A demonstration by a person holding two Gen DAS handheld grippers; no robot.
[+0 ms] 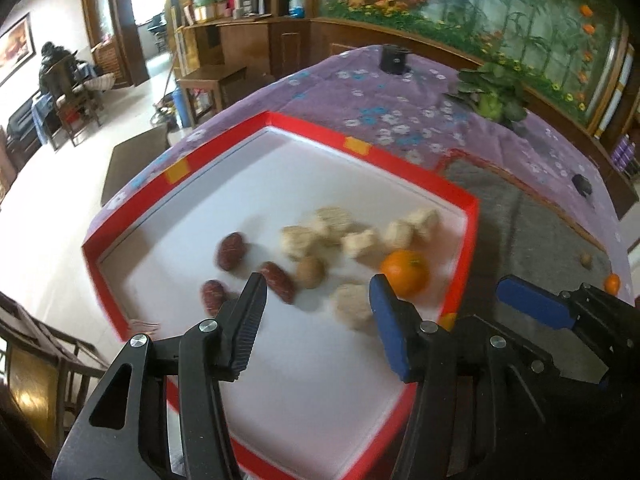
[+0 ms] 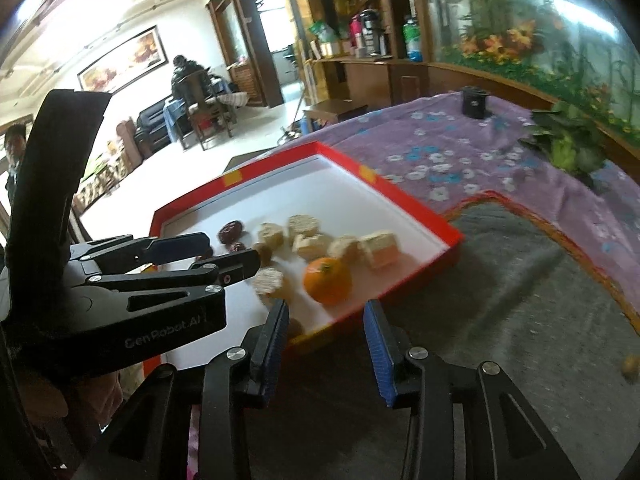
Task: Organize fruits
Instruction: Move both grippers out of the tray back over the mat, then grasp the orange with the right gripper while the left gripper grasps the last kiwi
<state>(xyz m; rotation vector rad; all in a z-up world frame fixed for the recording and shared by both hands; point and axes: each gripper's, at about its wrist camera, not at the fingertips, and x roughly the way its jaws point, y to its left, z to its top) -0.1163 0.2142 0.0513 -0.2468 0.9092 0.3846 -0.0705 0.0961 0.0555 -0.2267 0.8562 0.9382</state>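
Note:
A red tray (image 1: 312, 128) with a white floor holds an orange mandarin (image 1: 405, 278), three red dates (image 1: 231, 251), a small brown round fruit (image 1: 310, 272) and several pale cake-like pieces (image 1: 332, 220). My left gripper (image 1: 318, 286) hangs open over the tray's near part, with nothing between its fingers. In the right wrist view my right gripper (image 2: 326, 306) is open at the tray's (image 2: 400, 192) near rim. The mandarin (image 2: 327, 280) lies just beyond its tips, untouched. The left gripper (image 2: 232, 250) shows there too, over the dates.
The tray sits partly on a grey mat (image 2: 520, 300) on a purple flowered cloth (image 1: 380, 92). A second mandarin (image 1: 612, 283) and a small brown fruit (image 2: 630, 366) lie loose on the mat. A potted plant (image 1: 496, 96) and a black object (image 1: 394, 60) stand at the far side.

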